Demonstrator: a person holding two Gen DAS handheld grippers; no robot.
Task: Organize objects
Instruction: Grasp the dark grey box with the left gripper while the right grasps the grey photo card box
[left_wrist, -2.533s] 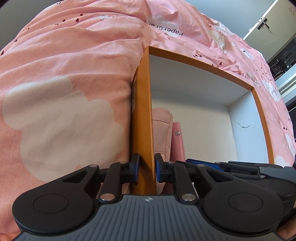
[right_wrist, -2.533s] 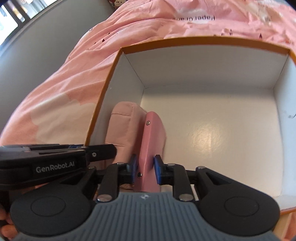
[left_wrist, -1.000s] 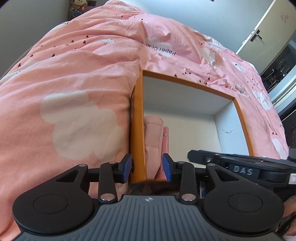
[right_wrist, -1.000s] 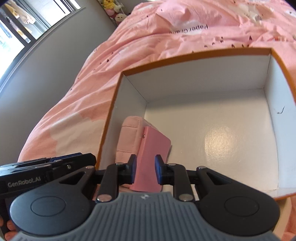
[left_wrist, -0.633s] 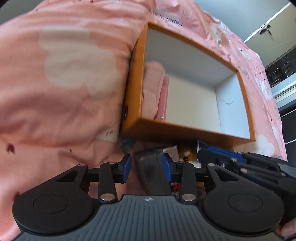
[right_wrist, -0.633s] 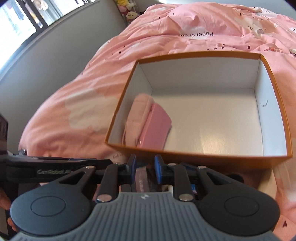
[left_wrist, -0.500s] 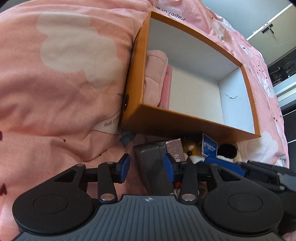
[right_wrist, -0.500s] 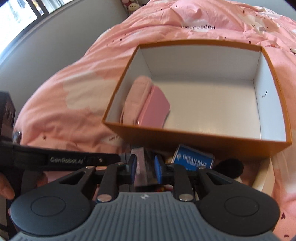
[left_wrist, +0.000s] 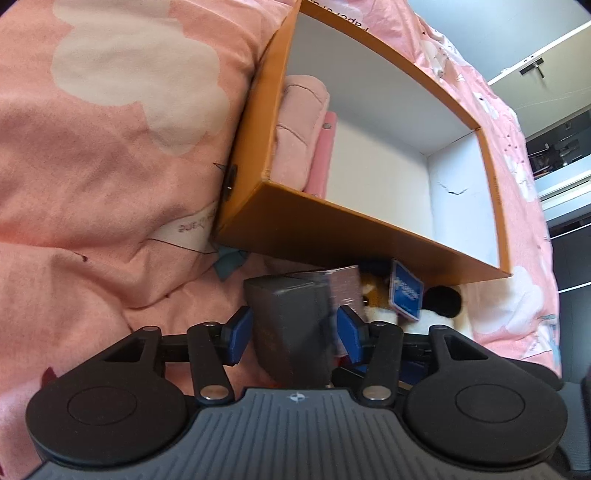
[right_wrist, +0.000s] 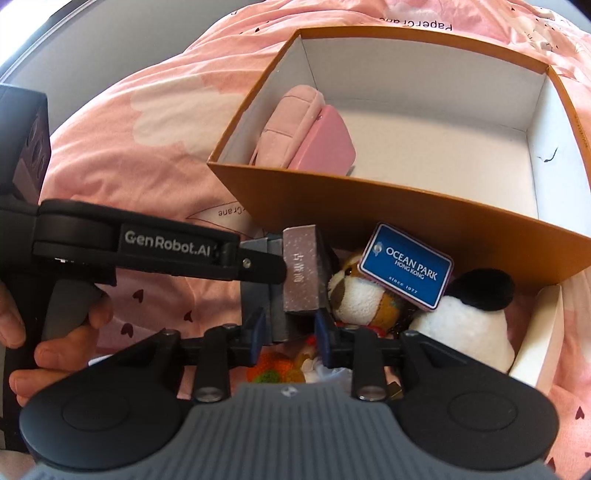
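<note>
Your left gripper (left_wrist: 291, 332) had its jaws opening, and the grey box (left_wrist: 291, 325) stood between them; the pads were a little apart from its sides. Your right gripper (right_wrist: 289, 330) was also opening, with the mauve box (right_wrist: 301, 273) just ahead of its pads and not clamped. The orange box (right_wrist: 388, 210) lay beyond both claws, with the pink pouch (right_wrist: 291, 122) and pink case (right_wrist: 325, 144) at its left wall. The plush toys (right_wrist: 369, 295) lay to the right of your right claw.
</note>
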